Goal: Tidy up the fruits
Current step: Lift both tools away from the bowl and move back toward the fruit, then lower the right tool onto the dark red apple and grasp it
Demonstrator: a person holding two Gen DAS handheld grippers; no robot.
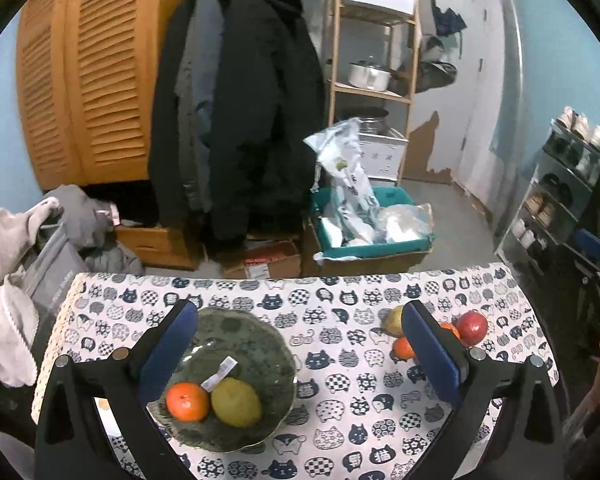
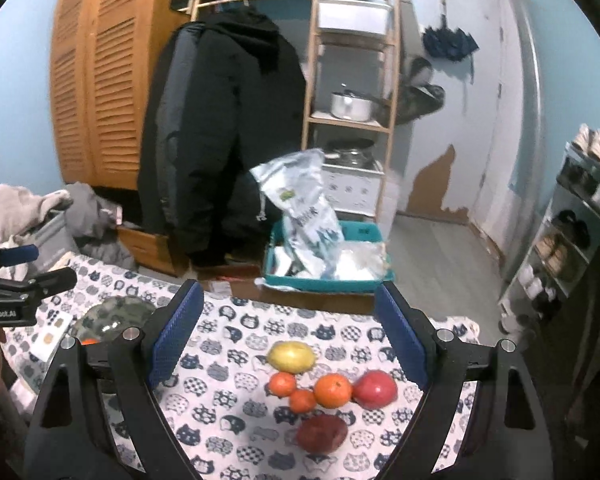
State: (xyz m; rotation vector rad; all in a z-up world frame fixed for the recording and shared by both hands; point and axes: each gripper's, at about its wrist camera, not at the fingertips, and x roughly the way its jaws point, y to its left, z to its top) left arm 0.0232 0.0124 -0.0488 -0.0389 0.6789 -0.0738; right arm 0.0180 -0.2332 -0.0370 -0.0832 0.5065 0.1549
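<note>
In the left wrist view, the left gripper (image 1: 300, 344) has its jaws spread wide with nothing between the pads. A dark green bowl (image 1: 260, 344) sits in the lower middle of the frame on the tabletop (image 1: 340, 408), which is covered in a cat-print cloth. Inside the bowl an orange (image 1: 187, 401) touches a yellow-green lemon (image 1: 236, 402), with a white paper tag (image 1: 220, 374) just behind them. At the right of the frame, partly hidden by the right-hand finger, a red apple (image 1: 472, 327) and other fruit lie on the cloth, well apart from the bowl.

In the right wrist view, the right gripper (image 2: 290, 336) also has its jaws spread, holding nothing. Low in the middle of the frame, between the fingers, lie a yellow pear (image 2: 291, 356), three small oranges (image 2: 332, 390), a red apple and a dark red fruit (image 2: 322, 433), clustered together. The bowl is at the left edge, beside the other gripper.
</note>
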